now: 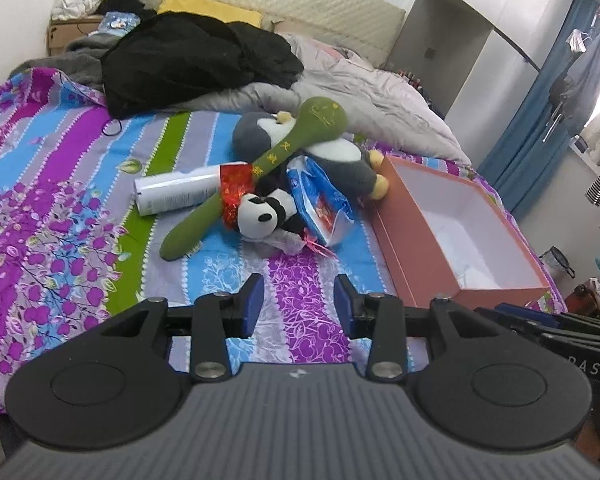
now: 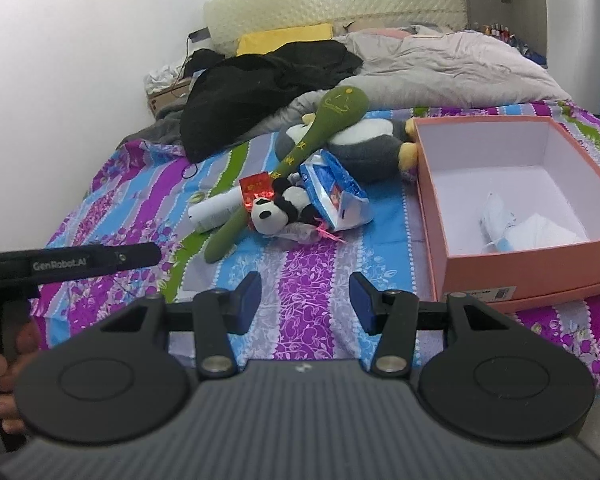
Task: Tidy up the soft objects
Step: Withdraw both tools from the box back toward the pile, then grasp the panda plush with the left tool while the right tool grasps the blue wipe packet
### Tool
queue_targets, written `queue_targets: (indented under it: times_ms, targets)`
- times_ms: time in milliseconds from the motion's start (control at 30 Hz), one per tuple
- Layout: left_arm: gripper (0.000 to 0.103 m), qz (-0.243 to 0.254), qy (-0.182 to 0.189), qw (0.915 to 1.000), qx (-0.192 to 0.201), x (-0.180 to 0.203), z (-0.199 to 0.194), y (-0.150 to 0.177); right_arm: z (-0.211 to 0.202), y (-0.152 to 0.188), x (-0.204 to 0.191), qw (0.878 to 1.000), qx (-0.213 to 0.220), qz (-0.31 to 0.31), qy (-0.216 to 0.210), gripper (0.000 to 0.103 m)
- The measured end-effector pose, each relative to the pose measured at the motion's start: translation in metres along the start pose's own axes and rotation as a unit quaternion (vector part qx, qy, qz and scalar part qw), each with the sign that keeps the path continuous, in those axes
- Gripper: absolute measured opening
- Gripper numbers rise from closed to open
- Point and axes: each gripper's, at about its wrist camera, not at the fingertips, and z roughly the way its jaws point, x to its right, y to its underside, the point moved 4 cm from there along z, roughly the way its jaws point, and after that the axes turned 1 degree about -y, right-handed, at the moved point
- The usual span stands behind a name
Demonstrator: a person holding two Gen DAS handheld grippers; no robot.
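A pile of soft toys lies on the bed: a small panda plush (image 1: 262,214) (image 2: 278,210), a long green plush stick (image 1: 260,168) (image 2: 300,148) with a red wrapper, a grey and white penguin plush (image 1: 340,156) (image 2: 372,148), and a blue and white bag (image 1: 320,200) (image 2: 336,192). An open pink box (image 1: 460,232) (image 2: 520,200) stands right of the pile, with white paper inside. My left gripper (image 1: 299,304) is open and empty, short of the pile. My right gripper (image 2: 305,304) is open and empty, also short of it.
A white cylinder (image 1: 176,194) (image 2: 212,214) lies left of the pile. Black clothing (image 1: 196,60) (image 2: 260,88), a grey duvet (image 1: 380,96) and a yellow pillow (image 1: 208,10) lie at the bed's head. The left gripper's arm (image 2: 72,264) shows in the right wrist view.
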Motion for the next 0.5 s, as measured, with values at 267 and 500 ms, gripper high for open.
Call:
queue_targets:
  times_ms: [267, 500]
  targets:
    - [0.055, 0.009, -0.009, 0.9996, -0.024, -0.008, 0.040, -0.009, 0.037, -0.012, 0.011, 1.000, -0.019, 0.006, 0.014, 0.051]
    - [0.056, 0.026, -0.030, 0.9976, -0.056, -0.018, 0.099, -0.020, 0.084, -0.031, 0.026, 0.999, -0.037, 0.010, 0.019, 0.051]
